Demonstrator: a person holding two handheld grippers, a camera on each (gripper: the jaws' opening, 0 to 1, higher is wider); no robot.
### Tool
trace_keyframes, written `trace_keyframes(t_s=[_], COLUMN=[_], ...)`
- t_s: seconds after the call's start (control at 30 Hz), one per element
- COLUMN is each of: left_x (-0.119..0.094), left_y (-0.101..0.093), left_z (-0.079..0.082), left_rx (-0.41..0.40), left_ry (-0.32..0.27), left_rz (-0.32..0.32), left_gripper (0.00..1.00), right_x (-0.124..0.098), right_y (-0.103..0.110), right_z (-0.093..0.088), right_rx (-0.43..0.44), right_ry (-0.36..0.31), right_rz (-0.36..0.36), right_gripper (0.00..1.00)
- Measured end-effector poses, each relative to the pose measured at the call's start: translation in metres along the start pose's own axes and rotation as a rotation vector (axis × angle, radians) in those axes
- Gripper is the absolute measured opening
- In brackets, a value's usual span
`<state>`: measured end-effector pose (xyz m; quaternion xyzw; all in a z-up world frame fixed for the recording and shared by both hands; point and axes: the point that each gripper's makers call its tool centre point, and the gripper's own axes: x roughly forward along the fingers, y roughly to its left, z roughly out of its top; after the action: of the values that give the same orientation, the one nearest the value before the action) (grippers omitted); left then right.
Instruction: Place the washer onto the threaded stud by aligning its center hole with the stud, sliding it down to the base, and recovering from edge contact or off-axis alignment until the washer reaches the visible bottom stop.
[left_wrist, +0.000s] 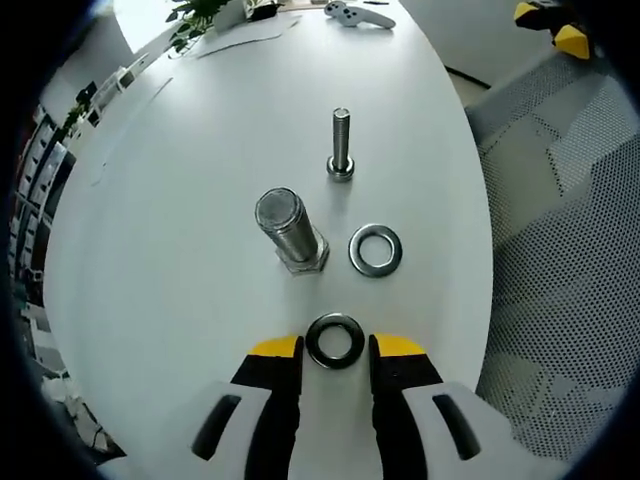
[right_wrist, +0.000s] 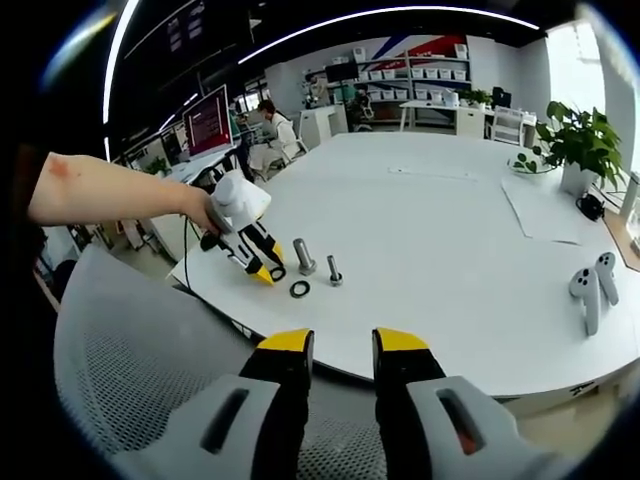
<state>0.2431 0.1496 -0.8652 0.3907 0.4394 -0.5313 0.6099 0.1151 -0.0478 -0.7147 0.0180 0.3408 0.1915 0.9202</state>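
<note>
Two bolts stand upright on the white table (left_wrist: 200, 180): a thick stud (left_wrist: 290, 235) and a thin stud (left_wrist: 341, 145). Beside the thick one a silver washer (left_wrist: 375, 250) lies flat. Nearer to me, a dark washer (left_wrist: 334, 340) lies flat in line with the gap of my left gripper (left_wrist: 336, 347), which is open with yellow-tipped fingers (left_wrist: 277, 349) either side. In the right gripper view the left gripper (right_wrist: 268, 270) hovers just short of the dark washer (right_wrist: 299, 288), the thick stud (right_wrist: 303, 256) and the thin stud (right_wrist: 334, 270). My right gripper (right_wrist: 343, 345) is open and holds nothing, back from the table edge.
A grey mesh chair (left_wrist: 560, 250) stands by the table's edge, its back (right_wrist: 130, 370) below my right gripper. White hand controllers (right_wrist: 590, 285) and a sheet of paper (right_wrist: 545, 215) lie at the right, by a potted plant (right_wrist: 575, 145). A person's bare arm (right_wrist: 110, 190) holds the left gripper.
</note>
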Motion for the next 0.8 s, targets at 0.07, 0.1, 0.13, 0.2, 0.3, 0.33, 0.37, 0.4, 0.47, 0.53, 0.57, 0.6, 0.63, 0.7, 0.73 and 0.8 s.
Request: trace_keyframes(t_s=[0.07, 0.1, 0.13, 0.2, 0.3, 0.33, 0.37, 0.4, 0.47, 0.53, 0.57, 0.6, 0.63, 0.7, 0.73, 0.8], left_x=[0.000, 0.000, 0.000, 0.001, -0.001, -0.002, -0.001, -0.001, 0.000, -0.002, -0.001, -0.001, -0.001, 0.000, 0.000, 0.000], left_y=[-0.001, -0.001, -0.001, -0.001, -0.001, -0.001, 0.000, 0.000, 0.000, -0.001, -0.001, -0.001, -0.001, -0.002, -0.003, -0.002], left_z=[0.000, 0.001, 0.001, 0.001, 0.001, 0.001, 0.001, 0.001, 0.001, 0.003, 0.005, 0.005, 0.006, 0.007, 0.009, 0.010], left_rx=[0.001, 0.001, -0.002, 0.001, 0.003, -0.001, -0.005, -0.006, -0.006, -0.013, -0.011, -0.022, -0.029, -0.036, -0.022, -0.020], left_ry=[-0.011, -0.012, -0.011, -0.009, -0.008, -0.011, -0.014, -0.014, -0.015, -0.036, -0.056, -0.064, -0.068, -0.071, -0.074, -0.075], left_rz=[0.001, 0.002, 0.004, 0.001, 0.003, 0.002, 0.002, 0.002, 0.006, 0.020, 0.026, 0.030, 0.033, 0.039, 0.046, 0.052], left_gripper=[0.25, 0.25, 0.25, 0.22, 0.21, 0.21, 0.21, 0.21, 0.21, 0.20, 0.20, 0.20, 0.20, 0.20, 0.20, 0.19], right_x=[0.000, 0.000, 0.000, 0.000, 0.000, 0.000, 0.000, 0.000, 0.000, 0.000, 0.000, 0.000, 0.000, 0.000, 0.000, 0.000], right_y=[0.000, 0.000, 0.000, -0.001, -0.001, -0.001, -0.001, -0.001, -0.002, -0.002, -0.002, -0.002, -0.002, -0.002, -0.002, -0.002], right_z=[0.001, 0.000, 0.000, 0.000, 0.001, 0.001, 0.001, 0.001, 0.001, 0.001, 0.001, 0.001, 0.001, 0.001, 0.001, 0.001], right_rx=[0.001, 0.001, 0.002, 0.004, 0.013, 0.014, 0.013, 0.012, 0.012, 0.013, 0.013, 0.014, 0.014, 0.015, 0.015, 0.015], right_ry=[-0.003, -0.002, -0.002, -0.003, -0.005, -0.005, -0.005, -0.006, -0.005, -0.005, -0.005, -0.006, -0.007, -0.007, -0.007, -0.007], right_rz=[-0.002, -0.002, -0.003, -0.004, -0.005, -0.005, -0.006, -0.007, -0.008, -0.009, -0.009, -0.010, -0.011, -0.011, -0.011, -0.011], right_gripper=[0.26, 0.26, 0.26, 0.26, 0.26, 0.25, 0.25, 0.25, 0.25, 0.25, 0.25, 0.25, 0.25, 0.25, 0.25, 0.25])
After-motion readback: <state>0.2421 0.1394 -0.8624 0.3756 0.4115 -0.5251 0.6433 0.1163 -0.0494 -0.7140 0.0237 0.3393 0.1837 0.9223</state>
